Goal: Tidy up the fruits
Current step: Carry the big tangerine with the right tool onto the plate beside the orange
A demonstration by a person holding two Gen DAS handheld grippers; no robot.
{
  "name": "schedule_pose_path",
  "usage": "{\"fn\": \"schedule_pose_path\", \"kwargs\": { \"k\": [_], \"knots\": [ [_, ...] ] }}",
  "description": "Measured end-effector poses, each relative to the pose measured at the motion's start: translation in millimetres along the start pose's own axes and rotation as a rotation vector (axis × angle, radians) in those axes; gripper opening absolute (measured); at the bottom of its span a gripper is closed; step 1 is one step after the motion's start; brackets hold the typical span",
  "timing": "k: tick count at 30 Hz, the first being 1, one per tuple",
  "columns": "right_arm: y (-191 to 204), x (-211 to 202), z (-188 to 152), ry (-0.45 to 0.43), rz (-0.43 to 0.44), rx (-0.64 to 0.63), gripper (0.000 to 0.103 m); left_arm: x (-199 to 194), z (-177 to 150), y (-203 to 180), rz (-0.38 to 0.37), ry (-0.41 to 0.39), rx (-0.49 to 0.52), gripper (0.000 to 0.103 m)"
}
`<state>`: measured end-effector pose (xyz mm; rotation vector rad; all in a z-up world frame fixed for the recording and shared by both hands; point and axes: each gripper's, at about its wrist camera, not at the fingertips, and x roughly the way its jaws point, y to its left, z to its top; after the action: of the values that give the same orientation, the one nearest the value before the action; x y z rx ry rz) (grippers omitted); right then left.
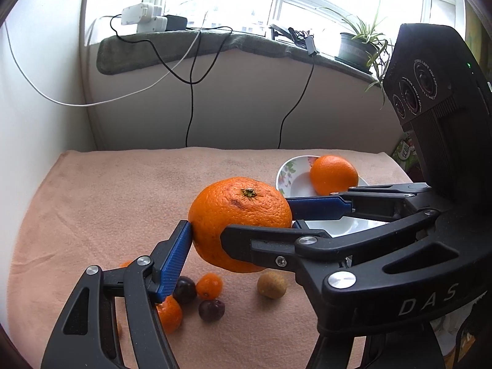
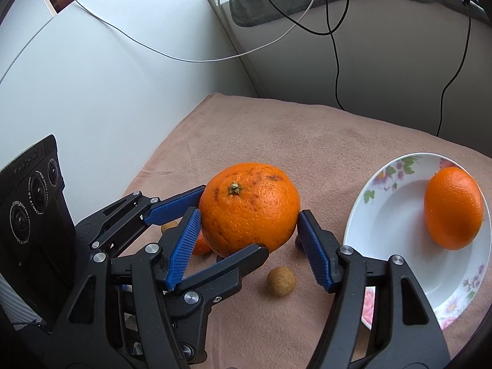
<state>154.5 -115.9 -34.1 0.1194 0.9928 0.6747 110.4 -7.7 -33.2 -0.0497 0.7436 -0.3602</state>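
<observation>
A second orange (image 2: pixel 453 207) lies in the plate (image 2: pixel 396 215); the big orange (image 2: pixel 249 207) hangs left of the plate, above the longan (image 2: pixel 281 279).

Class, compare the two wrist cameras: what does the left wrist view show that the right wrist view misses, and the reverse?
Left wrist only: two dark plums, a potted plant and the window.

Right wrist only: the plate's near rim.

Both: the big orange gripped by the left gripper and right gripper together, a second orange on the plate, and a small brown fruit.
</observation>
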Motion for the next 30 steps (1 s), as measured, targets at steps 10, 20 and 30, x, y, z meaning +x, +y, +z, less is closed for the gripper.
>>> {"fn": "schedule_pose_path", "kwargs": {
  "k": [10, 20, 30],
  "knots": [
    [-34.7, -38.7, -23.7, -0.044, -0.040, 0.061, 0.068, 6.2, 0.2, -47.0, -0.057, 0.009, 0.059, 0.067],
    [-82.1, -66.8, -40.3, -0.067, -0.072, 0.143, 0.068, 29.9, 2.5, -88.8, -0.120, 0.044, 0.094, 0.067],
    [-109.6, -75.6, -53.3, -0.066, -0.091, 0.200, 0.066, 53.8, 1.8, -113.6, -0.149, 0.090, 0.116, 0.067]
  ]
}}
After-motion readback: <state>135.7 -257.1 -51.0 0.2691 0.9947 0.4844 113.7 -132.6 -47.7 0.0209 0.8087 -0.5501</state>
